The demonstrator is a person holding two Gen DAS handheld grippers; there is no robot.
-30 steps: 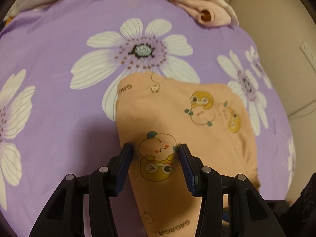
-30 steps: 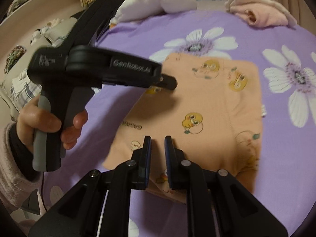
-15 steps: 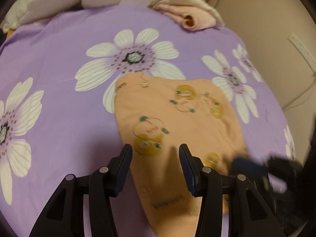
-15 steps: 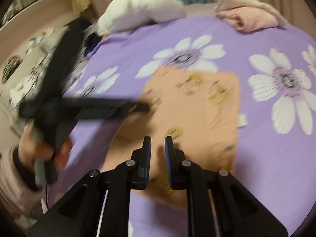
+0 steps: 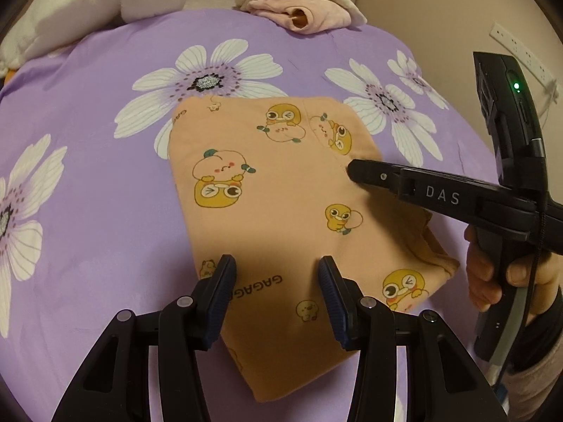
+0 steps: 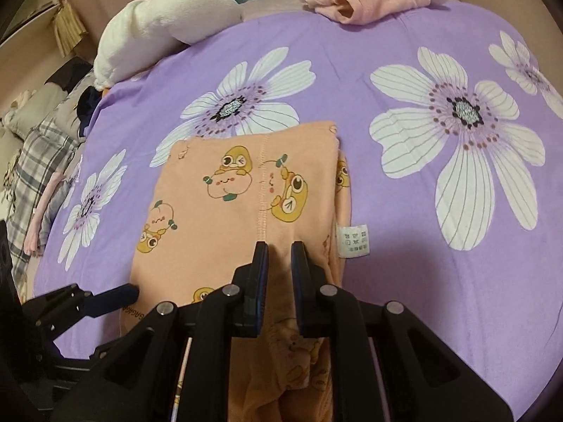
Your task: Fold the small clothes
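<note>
Left gripper point(image 5: 276, 293): black two-finger tool with blue ribbed pads, jaws standing well apart over the near end of the garment, nothing pinched between them.
Right gripper point(image 6: 279, 265): black tool, jaws narrowing to a slim gap above the cloth; whether any fabric is caught in that gap cannot be told. In the left view it reaches in from the side, held by a hand point(image 5: 492, 274).
Garment point(image 5: 281, 190): small peach-orange cotton piece printed with yellow ducks and peaches, lying flat and already doubled into a rough rectangle on the bed, layered edges showing on its right side beside a white care label point(image 6: 353, 241).
Bedsheet point(image 5: 105, 183): purple cloth with large white flowers, under the garment.
Far end: folded pink and cream clothes point(image 5: 302, 12) and a white plush pillow point(image 5: 88, 3) at the bed's edge, well apart from the garment.
Step in hand: judged as mid-fold, both tools positioned for another fold.
Next move calls for: each tool pinching every layer at a near corner, then carrying that end evenly onto the far end.
</note>
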